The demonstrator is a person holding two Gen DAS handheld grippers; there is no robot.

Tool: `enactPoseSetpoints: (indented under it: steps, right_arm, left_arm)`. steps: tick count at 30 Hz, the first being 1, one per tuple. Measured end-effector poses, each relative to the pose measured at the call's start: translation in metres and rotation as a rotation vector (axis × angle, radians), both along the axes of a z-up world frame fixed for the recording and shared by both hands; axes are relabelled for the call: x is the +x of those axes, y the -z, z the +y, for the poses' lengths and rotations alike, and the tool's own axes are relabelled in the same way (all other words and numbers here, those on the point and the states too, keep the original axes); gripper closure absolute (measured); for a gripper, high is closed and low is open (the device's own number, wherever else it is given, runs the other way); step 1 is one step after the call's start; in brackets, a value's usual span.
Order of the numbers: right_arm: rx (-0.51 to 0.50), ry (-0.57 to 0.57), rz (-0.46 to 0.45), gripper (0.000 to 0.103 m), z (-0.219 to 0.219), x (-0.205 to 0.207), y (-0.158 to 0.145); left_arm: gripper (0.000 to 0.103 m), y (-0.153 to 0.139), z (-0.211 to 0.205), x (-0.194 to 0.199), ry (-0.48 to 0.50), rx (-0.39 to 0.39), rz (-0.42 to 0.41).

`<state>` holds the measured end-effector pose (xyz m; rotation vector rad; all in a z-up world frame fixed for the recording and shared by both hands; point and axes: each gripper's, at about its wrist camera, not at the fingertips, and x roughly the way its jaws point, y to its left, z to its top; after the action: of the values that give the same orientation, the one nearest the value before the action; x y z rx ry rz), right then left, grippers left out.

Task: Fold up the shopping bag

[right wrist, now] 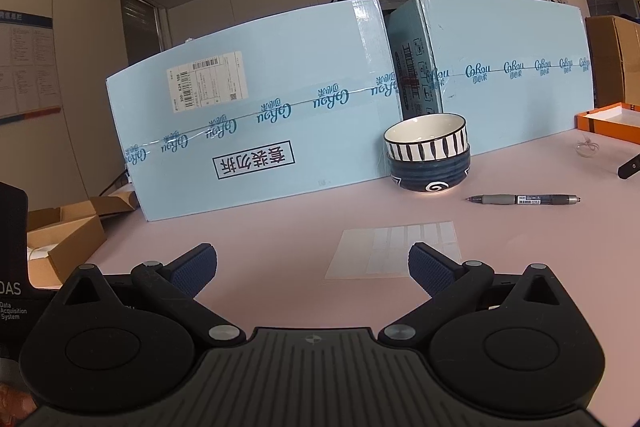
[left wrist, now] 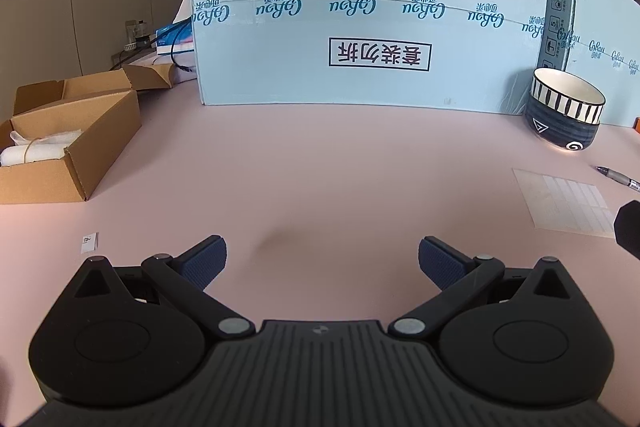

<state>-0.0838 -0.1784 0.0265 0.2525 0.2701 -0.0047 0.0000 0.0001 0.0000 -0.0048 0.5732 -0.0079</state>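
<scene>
No shopping bag shows in either view. My left gripper [left wrist: 322, 261] is open and empty, its blue-padded fingers spread wide just above the pink table [left wrist: 320, 167]. My right gripper [right wrist: 312, 269] is also open and empty, low over the same pink table [right wrist: 280, 223], with a sheet of white labels [right wrist: 394, 247] lying just beyond its right finger. A dark edge of the right gripper shows at the right border of the left wrist view [left wrist: 629, 227].
Large light-blue cartons [left wrist: 368, 11] [right wrist: 256, 115] wall off the back of the table. Two stacked bowls [left wrist: 566, 115] [right wrist: 428, 155], a pen [right wrist: 524, 199] [left wrist: 618, 177] and the label sheet [left wrist: 568, 203] lie right. Open brown boxes [left wrist: 64, 143] [right wrist: 60, 231] sit left; an orange tray [right wrist: 608, 121] far right.
</scene>
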Motion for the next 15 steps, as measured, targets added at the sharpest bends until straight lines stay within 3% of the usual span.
enactPoseSetpoints:
  steps: [5, 11, 15]
  right_arm:
    - [0.013, -0.044, -0.008, 0.000, -0.013, -0.003, 0.000]
    - [-0.149, -0.001, -0.061, 0.004, -0.014, -0.008, -0.019]
    - [-0.251, -0.030, -0.043, 0.004, -0.023, -0.004, -0.029]
  left_arm:
    - [0.000, 0.000, 0.001, 0.000, 0.033, -0.045, 0.028]
    - [0.000, -0.001, -0.003, -0.003, 0.062, -0.063, 0.050]
    - [0.000, -0.001, -0.011, 0.000, 0.061, -0.055, 0.076]
